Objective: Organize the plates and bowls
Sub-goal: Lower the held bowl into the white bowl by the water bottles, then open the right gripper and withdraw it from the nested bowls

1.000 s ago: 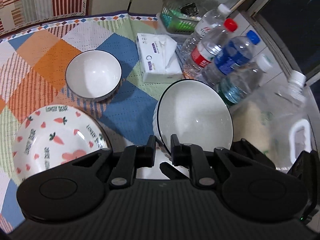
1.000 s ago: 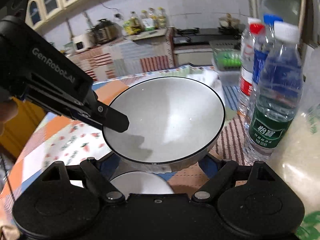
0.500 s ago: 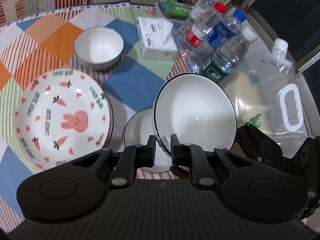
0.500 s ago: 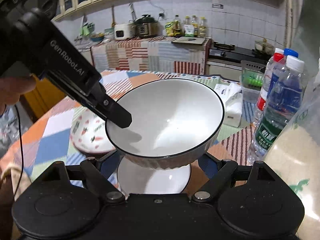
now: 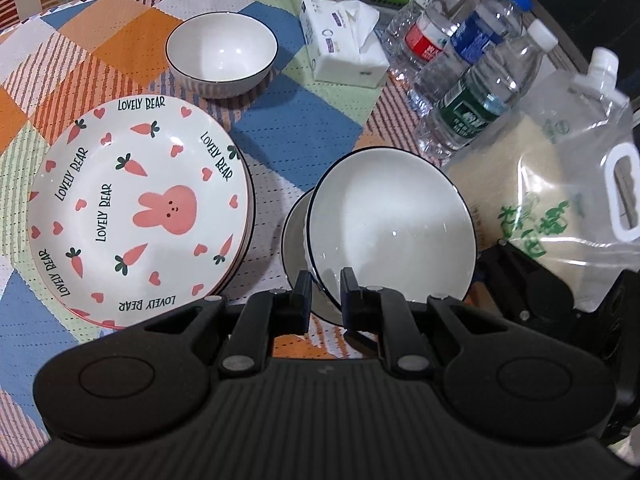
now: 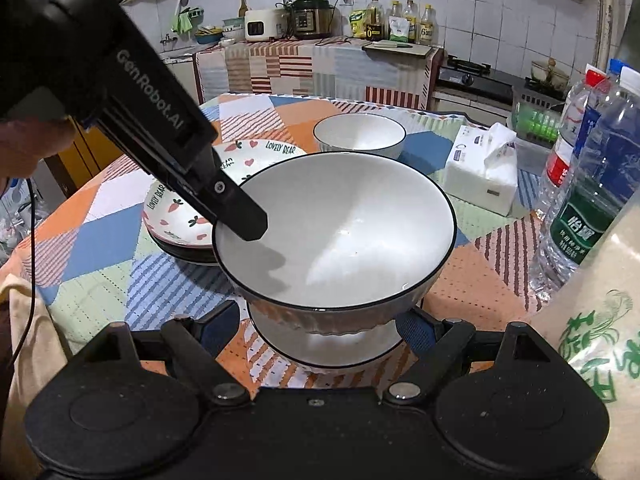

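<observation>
Two white bowls with black rims sit one over the other in front of you: the upper bowl [image 5: 390, 232] is clamped at its near rim by your left gripper [image 5: 325, 285], one finger inside the wall and the other outside, the jaws closed almost together on the thin edge. The bowl tilts toward the camera and hangs just above a second bowl [image 6: 326, 346] resting on the patchwork tablecloth [image 5: 304, 136]; whether the two touch is not clear. Your right gripper [image 6: 326, 332] has its jaws spread wide, one finger on each side of the lower bowl and apart from it, holding nothing. From the right wrist view, the left gripper's finger [image 6: 240, 216] reaches down over the upper bowl's left rim. Left of the bowls lies a stack of rabbit-and-carrot plates [image 5: 136, 204], and a third bowl [image 5: 222, 54] stands beyond them toward the table's far edge. A tissue pack [image 5: 342, 50], three water bottles [image 5: 476, 92] and a clear spouted pouch [image 5: 560, 200] fill the right side of the table.
</observation>
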{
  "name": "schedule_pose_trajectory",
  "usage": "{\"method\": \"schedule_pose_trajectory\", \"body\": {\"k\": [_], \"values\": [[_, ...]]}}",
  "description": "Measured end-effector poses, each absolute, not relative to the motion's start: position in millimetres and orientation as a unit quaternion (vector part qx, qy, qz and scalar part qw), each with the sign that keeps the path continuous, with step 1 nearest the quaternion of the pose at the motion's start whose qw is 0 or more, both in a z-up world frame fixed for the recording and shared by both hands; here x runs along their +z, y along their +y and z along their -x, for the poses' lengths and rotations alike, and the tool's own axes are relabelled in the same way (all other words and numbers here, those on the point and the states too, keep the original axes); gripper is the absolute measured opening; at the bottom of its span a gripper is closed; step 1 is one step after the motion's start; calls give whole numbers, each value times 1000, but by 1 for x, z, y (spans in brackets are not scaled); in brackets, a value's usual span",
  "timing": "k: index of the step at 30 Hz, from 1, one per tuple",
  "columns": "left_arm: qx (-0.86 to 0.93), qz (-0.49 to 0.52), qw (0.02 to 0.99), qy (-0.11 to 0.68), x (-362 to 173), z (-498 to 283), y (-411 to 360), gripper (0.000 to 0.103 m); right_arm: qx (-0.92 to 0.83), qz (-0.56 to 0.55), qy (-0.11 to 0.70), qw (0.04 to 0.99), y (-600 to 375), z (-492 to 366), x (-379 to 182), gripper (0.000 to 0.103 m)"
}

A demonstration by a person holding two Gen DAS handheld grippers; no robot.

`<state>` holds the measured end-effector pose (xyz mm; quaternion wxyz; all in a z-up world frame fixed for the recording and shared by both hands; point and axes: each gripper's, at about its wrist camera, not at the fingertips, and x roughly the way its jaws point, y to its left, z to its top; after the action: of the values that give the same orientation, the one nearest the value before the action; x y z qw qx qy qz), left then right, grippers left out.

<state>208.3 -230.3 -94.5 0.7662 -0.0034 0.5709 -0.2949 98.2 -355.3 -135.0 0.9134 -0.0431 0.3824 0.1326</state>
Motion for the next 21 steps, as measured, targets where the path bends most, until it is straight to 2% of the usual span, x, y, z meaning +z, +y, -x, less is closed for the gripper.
{"method": "schedule_pose_trajectory", "body": {"k": [21], "values": [[-269, -78, 774, 568, -111, -199, -251, 13, 100, 79, 399, 908, -349, -102, -142, 89]]}}
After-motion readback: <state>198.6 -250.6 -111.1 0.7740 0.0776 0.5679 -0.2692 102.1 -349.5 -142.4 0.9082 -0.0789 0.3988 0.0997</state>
